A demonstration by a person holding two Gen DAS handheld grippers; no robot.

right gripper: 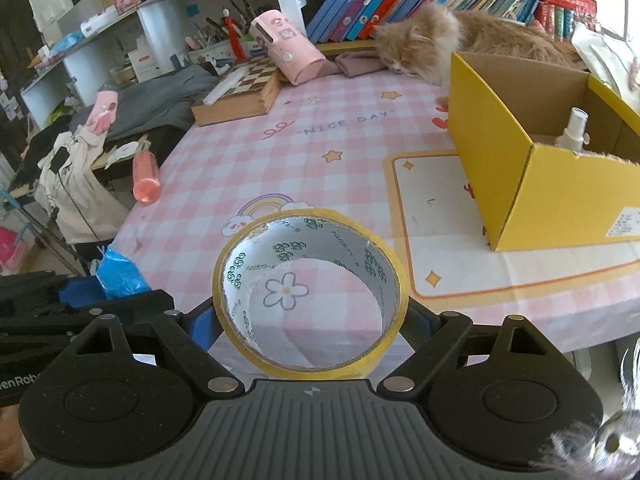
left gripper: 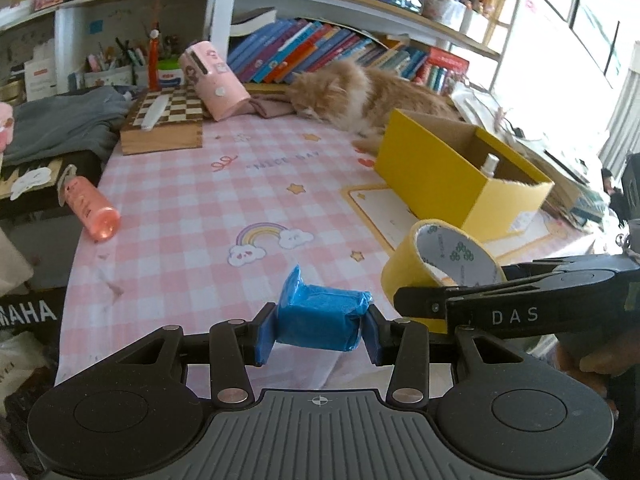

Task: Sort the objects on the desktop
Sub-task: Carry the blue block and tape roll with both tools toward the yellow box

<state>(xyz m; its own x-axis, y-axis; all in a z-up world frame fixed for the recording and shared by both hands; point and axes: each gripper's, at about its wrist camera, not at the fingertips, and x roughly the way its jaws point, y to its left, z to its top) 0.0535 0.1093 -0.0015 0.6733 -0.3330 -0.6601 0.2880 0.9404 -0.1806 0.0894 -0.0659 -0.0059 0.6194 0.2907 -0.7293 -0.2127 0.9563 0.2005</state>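
Note:
My left gripper (left gripper: 318, 334) is shut on a blue wrapped packet (left gripper: 322, 318) and holds it over the near edge of the pink checked tablecloth (left gripper: 192, 208). My right gripper (right gripper: 310, 326) is shut on a yellow tape roll (right gripper: 310, 294), also near the front edge. The tape roll shows in the left wrist view (left gripper: 436, 264) to the right of the packet. The packet shows in the right wrist view (right gripper: 118, 274) at the left. A yellow cardboard box (right gripper: 532, 168) stands open at the right with a white spray bottle (right gripper: 574, 130) inside.
An orange cat (right gripper: 460, 46) lies behind the box. A pink bottle (left gripper: 90, 206) lies at the table's left edge. A wooden chessboard box (left gripper: 162, 124) and a pink case (left gripper: 214, 82) stand at the back left. Books line the shelf behind.

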